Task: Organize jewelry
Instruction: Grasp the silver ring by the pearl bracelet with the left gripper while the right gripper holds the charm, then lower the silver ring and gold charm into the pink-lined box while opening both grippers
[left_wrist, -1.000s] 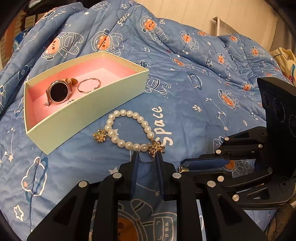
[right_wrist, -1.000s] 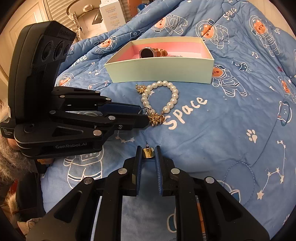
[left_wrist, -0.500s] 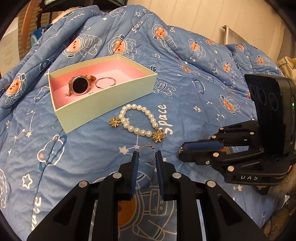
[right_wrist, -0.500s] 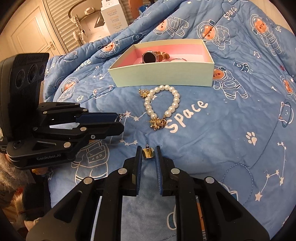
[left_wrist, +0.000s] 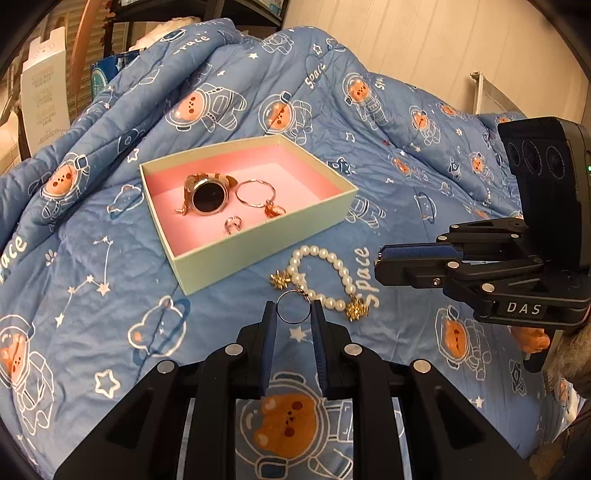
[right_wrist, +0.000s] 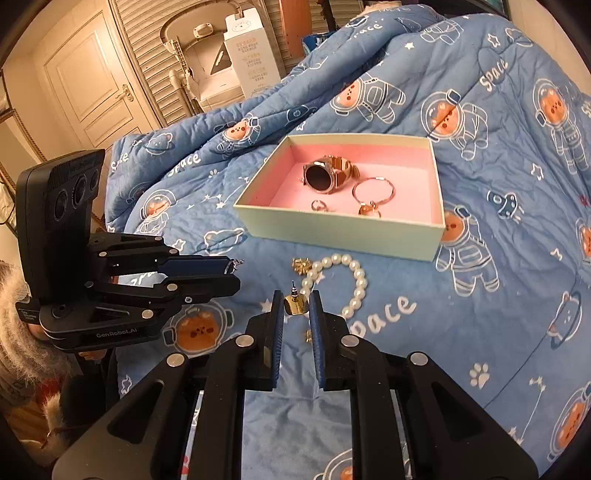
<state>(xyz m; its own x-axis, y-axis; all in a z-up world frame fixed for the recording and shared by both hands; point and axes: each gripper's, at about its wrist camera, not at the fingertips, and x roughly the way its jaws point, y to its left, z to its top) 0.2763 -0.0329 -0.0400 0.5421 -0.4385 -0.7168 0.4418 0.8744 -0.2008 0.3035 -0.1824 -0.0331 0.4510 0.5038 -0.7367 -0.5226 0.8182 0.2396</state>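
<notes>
A blue quilt printed with space bears (left_wrist: 110, 280) covers the bed, with a cream door and slatted shutters in the upper left of the right wrist view. Nearest the lens, at lower centre of the left wrist view, the left gripper (left_wrist: 293, 314) has its fingers clamped on a thin hoop earring (left_wrist: 293, 307), held above the quilt. At lower centre of the right wrist view, the right gripper (right_wrist: 296, 301) has its fingers clamped on a small gold stud earring (right_wrist: 294, 305). Just beyond both lies the pearl bracelet (left_wrist: 325, 275) on the quilt, near the front wall of the box. Farther, mid-frame, the pale green box (left_wrist: 266, 249) with its pink lining holds a watch (left_wrist: 207, 197), a second hoop with a charm (left_wrist: 258, 195) and a small ring (left_wrist: 233, 224). The likely risk is that either tiny piece slips from the smooth pads on the way over and is lost in the quilt's folds, or that a gripper knocks the light box askew on the soft bedding. Compared with a second ago, the left gripper has lifted the hoop clear of the bracelet's gold charm, both cameras look down from higher so more of the box interior shows, and the two grippers stand farther apart.
</notes>
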